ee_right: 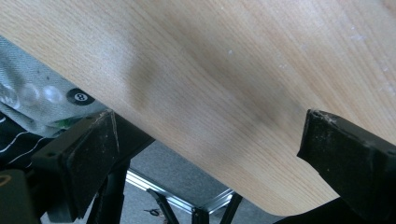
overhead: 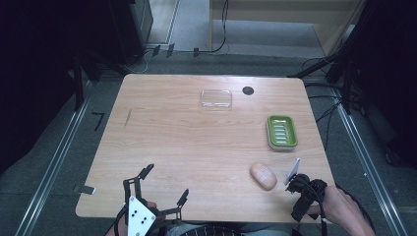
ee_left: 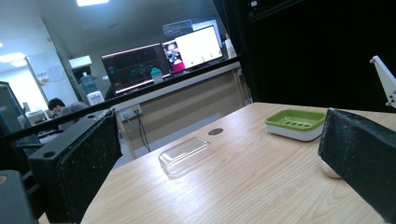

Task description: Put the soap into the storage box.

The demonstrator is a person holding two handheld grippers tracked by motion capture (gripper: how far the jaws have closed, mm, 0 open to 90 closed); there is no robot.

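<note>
A pinkish bar of soap (overhead: 263,175) lies near the table's front right, and its edge peeks out behind a jaw in the left gripper view (ee_left: 328,171). A green soap dish (overhead: 282,132) (ee_left: 295,123) sits behind it near the right edge. Farther back, mid-table, lies a clear plastic lid (overhead: 216,99) (ee_left: 186,155). My left gripper (overhead: 164,184) (ee_left: 217,168) hovers at the front left, open and empty. My right gripper (overhead: 302,189) (ee_right: 210,154) is just right of the soap, open and empty, and looks down over the table's rounded corner.
A dark round hole (overhead: 248,90) (ee_left: 215,131) marks the wooden table (overhead: 172,137) behind the lid. Metal rails (overhead: 54,157) run along the floor on both sides, and cables (overhead: 322,110) trail at the right. A desk with monitors (ee_left: 161,58) stands beyond the far edge.
</note>
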